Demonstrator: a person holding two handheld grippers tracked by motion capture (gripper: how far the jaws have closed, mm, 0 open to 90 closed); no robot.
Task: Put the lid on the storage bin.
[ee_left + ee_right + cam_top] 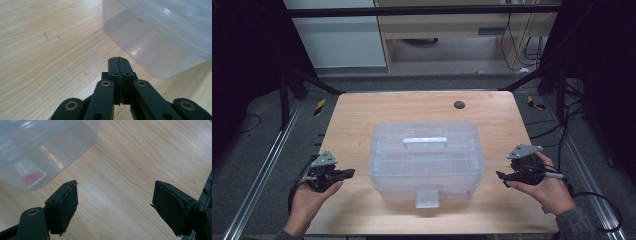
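A clear plastic storage box (426, 155) with a lid, a top handle (425, 140) and a front latch (427, 198) sits in the middle of the wooden table. My left gripper (348, 173) rests to the left of the box, jaws shut with nothing between them; in the left gripper view the left gripper (118, 60) points at the box's corner (155, 37). My right gripper (501, 175) is held to the right of the box. In the right gripper view the right gripper (115, 202) is wide open over bare wood, with the box wall (42, 147) at upper left.
The wooden table (362, 120) has a small dark round hole (459, 104) near its far edge. Metal rails run along both sides of the table. A red and white label (31, 173) shows through the box wall.
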